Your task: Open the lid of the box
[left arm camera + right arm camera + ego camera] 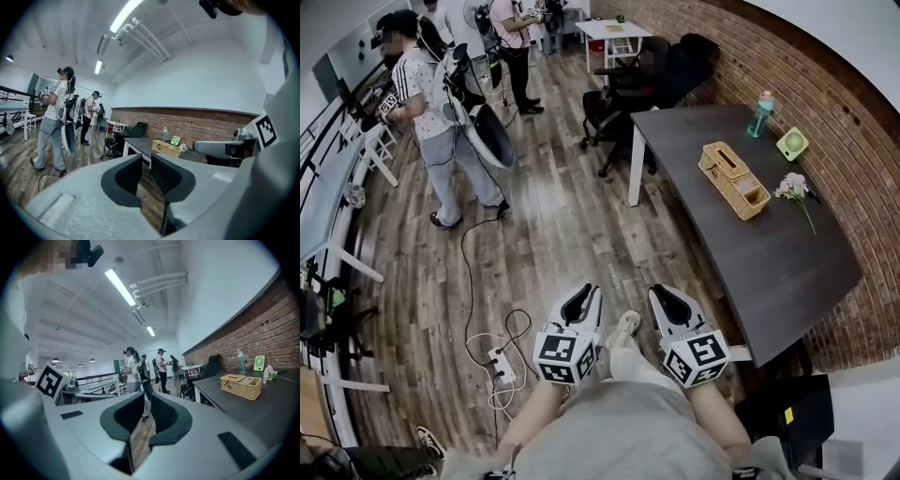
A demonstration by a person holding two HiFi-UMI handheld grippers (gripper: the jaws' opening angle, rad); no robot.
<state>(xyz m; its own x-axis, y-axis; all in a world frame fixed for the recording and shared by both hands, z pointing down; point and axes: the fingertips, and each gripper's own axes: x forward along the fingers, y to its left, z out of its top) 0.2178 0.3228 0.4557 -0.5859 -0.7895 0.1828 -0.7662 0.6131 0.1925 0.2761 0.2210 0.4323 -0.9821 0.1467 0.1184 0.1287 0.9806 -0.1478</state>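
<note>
A woven wicker box point(734, 180) lies on the dark table point(769, 262) to my right, by the brick wall. A flat lid with a slot covers its far part, and its near end shows an open compartment. The box also shows far off in the left gripper view point(168, 148) and the right gripper view point(240, 386). My left gripper point(581, 292) and right gripper point(667, 292) hang side by side over my lap, well short of the table. Each point(146, 157) point(147, 394) has a narrow gap between its jaws with nothing in it.
On the table stand a teal bottle point(759, 114), a green device point(792, 143) and a sprig of flowers point(794, 187). Black office chairs point(619, 103) sit at the table's far end. A person point(441, 122) stands on the wooden floor at left. A power strip point(500, 364) with cables lies near my feet.
</note>
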